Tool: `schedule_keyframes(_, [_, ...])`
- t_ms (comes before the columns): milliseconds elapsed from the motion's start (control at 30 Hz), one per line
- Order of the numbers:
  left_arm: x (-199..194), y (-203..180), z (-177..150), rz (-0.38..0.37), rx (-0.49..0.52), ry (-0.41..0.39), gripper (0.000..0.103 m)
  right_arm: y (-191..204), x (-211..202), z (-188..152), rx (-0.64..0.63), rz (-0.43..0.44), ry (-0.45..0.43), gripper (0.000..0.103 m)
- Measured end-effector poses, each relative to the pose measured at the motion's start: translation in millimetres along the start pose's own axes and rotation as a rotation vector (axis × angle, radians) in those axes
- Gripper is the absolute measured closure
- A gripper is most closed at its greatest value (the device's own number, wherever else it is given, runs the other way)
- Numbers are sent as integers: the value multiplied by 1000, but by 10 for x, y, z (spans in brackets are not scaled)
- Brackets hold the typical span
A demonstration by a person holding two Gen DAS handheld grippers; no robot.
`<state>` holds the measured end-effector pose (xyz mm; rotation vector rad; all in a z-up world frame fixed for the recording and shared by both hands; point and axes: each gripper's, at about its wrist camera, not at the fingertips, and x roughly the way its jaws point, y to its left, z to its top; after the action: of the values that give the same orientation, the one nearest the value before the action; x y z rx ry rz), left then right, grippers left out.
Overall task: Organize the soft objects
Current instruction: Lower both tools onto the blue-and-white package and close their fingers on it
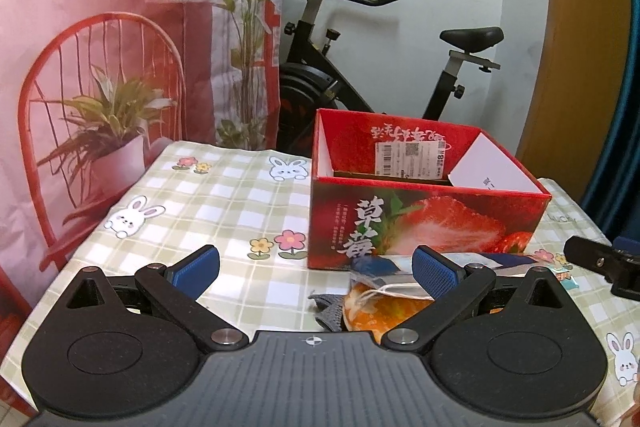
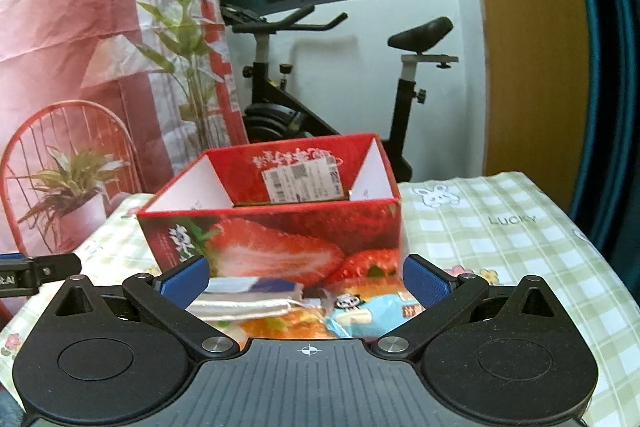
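A red strawberry-print box (image 1: 424, 219) stands open on the checked tablecloth, also in the right wrist view (image 2: 280, 243). In front of it lies a heap of soft packets: an orange pouch (image 1: 384, 311), a grey knitted piece (image 1: 330, 311), a blue-and-white packet (image 1: 380, 265). In the right wrist view the heap shows a silver-edged packet (image 2: 248, 301), a light blue cartoon packet (image 2: 368, 311) and an orange one (image 2: 280, 327). My left gripper (image 1: 316, 271) is open and empty above the heap's left side. My right gripper (image 2: 306, 285) is open and empty over the heap.
The tablecloth (image 1: 224, 203) has rabbits and flowers. The right gripper's side (image 1: 608, 263) shows at the right of the left view. An exercise bike (image 1: 360, 67) and a red backdrop with a printed chair (image 1: 100, 107) stand behind the table.
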<state>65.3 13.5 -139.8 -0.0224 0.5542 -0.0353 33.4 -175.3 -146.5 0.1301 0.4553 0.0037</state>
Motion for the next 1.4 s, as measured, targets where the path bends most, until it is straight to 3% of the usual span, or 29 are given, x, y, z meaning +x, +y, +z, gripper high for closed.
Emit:
schedule_keyframes(433, [83, -86, -85, 12, 26, 45, 0, -77, 37, -172, -22, -27, 51, 0])
schedule_keyframes(667, [156, -70, -169, -58, 2, 97, 2, -84, 90, -274, -40, -9, 107, 7])
schedule_keyframes(900, [216, 35, -161, -113, -67, 119, 14, -62, 99, -226, -46, 11, 94, 9])
schedule_keyframes(1167, [401, 64, 164, -143, -99, 86, 31, 47, 437, 121, -94, 45, 65, 12])
schedule_keyframes(1267, [546, 16, 238, -156, -68, 104, 38, 86, 661, 132, -104, 53, 117, 15])
schedule_keyframes(1400, [812, 46, 180, -229, -112, 215, 45, 69, 813, -23, -52, 109, 213, 27])
